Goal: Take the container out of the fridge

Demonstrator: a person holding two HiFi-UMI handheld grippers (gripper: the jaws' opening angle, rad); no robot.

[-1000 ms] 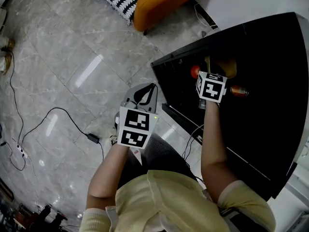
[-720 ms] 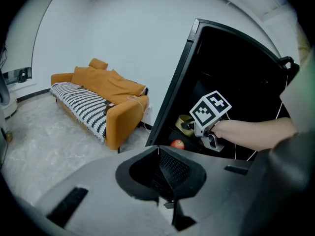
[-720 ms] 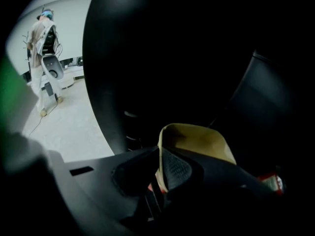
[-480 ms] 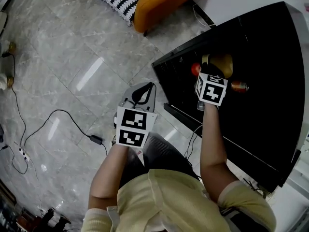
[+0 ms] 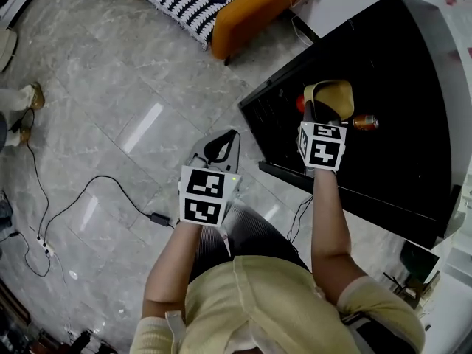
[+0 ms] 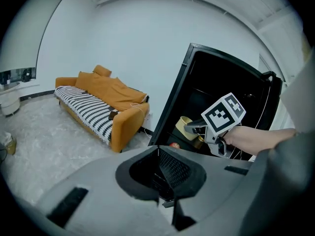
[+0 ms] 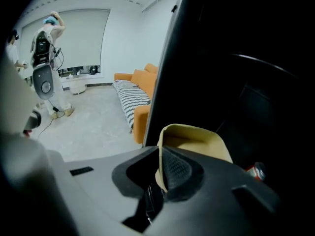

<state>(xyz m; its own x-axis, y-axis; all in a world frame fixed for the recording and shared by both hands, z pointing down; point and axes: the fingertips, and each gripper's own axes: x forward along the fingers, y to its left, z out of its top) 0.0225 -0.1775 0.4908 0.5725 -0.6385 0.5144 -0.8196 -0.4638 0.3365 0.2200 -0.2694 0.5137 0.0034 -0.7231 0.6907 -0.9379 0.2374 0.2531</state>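
A tan container (image 5: 330, 94) hangs at the open front of the black fridge (image 5: 398, 65). My right gripper (image 5: 318, 113) is shut on its near rim. The right gripper view shows that rim pinched between the pads, with the container (image 7: 197, 141) open side up past my right gripper (image 7: 160, 166). My left gripper (image 5: 219, 144) hovers over the floor to the fridge's left, jaws together with nothing in them. In the left gripper view, my left gripper (image 6: 160, 154) points toward the container (image 6: 186, 127).
An orange can (image 5: 365, 122) and a red object (image 5: 299, 102) lie in the dark fridge beside the container. An orange sofa (image 5: 251, 6) with a striped cover stands behind. A black cable (image 5: 110, 190) crosses the marble floor. A person (image 7: 44, 77) stands far left.
My right gripper has drawn the container slightly back toward me, away from the can. The left gripper has barely moved.
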